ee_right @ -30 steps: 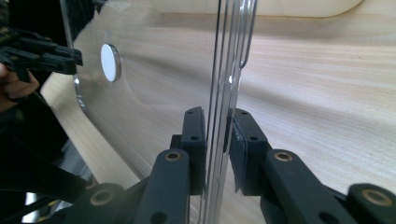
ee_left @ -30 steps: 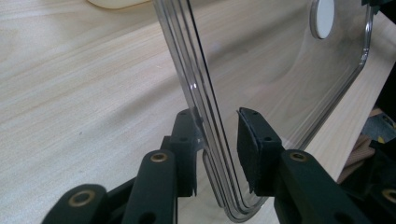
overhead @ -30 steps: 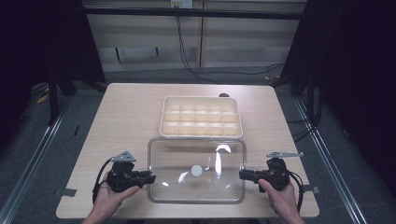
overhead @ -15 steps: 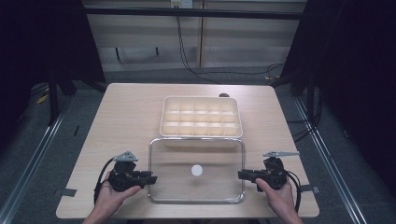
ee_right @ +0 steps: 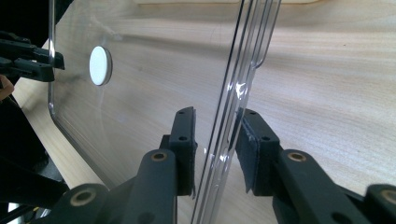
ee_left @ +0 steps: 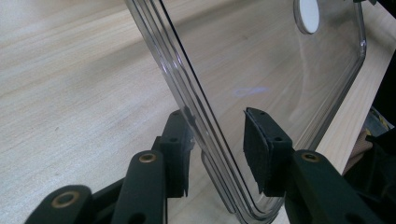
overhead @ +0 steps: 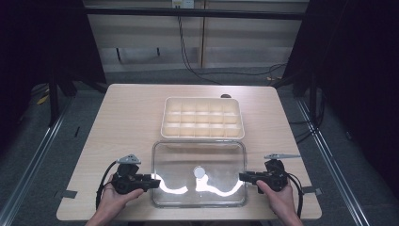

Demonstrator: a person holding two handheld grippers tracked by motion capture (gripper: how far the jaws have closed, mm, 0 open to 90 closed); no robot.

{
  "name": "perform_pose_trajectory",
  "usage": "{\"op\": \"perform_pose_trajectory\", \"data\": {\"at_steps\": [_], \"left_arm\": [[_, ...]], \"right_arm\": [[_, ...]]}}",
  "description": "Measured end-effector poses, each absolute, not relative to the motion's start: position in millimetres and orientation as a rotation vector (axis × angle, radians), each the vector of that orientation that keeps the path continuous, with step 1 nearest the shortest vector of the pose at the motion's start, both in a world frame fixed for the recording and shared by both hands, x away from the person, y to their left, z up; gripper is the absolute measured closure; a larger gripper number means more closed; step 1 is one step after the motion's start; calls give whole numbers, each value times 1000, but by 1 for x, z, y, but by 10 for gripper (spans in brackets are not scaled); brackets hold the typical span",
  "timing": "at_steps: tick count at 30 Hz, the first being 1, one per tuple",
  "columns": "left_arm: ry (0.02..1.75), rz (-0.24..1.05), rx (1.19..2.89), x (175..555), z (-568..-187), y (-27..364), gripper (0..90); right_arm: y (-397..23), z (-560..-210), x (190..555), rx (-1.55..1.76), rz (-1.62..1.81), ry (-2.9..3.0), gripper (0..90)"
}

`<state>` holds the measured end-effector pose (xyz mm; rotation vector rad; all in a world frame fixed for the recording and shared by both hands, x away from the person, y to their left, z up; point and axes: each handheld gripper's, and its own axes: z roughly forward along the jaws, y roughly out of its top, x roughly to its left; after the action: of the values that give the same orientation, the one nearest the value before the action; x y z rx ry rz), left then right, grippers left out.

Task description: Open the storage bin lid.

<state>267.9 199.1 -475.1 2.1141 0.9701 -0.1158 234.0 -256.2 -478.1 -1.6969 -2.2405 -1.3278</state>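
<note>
A clear plastic lid (overhead: 197, 157) with a white round knob (overhead: 199, 172) lies at the table's front middle. Just behind it sits a cream compartment box (overhead: 202, 117). My left gripper (overhead: 154, 181) is shut on the lid's left edge, and my right gripper (overhead: 242, 177) is shut on its right edge. In the left gripper view the lid's rim (ee_left: 187, 93) runs down between the two pads of the left gripper (ee_left: 217, 140), with the knob (ee_left: 308, 14) beyond. In the right gripper view the rim (ee_right: 240, 70) passes between the pads of the right gripper (ee_right: 215, 140). The knob (ee_right: 100, 65) and the left gripper (ee_right: 28, 60) show farther off.
The wooden table (overhead: 127, 122) has bare wood to the left and right of the box. Its front edge runs close under the person's hands (overhead: 113, 200). A dark floor with metal rails and cables surrounds the table.
Glare on the lid has shifted from its middle, to none, to its front part, so the lid has tilted slightly. Both grippers stay at its edges.
</note>
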Motion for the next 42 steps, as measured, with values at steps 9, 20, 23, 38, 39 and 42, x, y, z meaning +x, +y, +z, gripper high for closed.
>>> {"op": "perform_pose_trajectory", "data": {"at_steps": [9,20,23,38,39,42], "left_arm": [[981,-138,2139,273,-479,196,592],[1003,-132,2131,279,-484,195,588],[1003,-108,2144,279,-485,193,590],[1025,-123,2163,282,-489,192,584],[1025,-123,2162,282,-489,191,584],[1019,-120,2158,282,-489,190,584]], "right_arm": [[-254,-483,236,-1709,-1287,-2244,654],[-251,-486,238,-1722,-1234,-2286,607],[-250,-487,238,-1736,-1209,-2298,582],[-246,-492,242,-1760,-1166,-2314,522],[-246,-492,242,-1760,-1165,-2313,521],[-246,-492,242,-1770,-1160,-2346,514]]}}
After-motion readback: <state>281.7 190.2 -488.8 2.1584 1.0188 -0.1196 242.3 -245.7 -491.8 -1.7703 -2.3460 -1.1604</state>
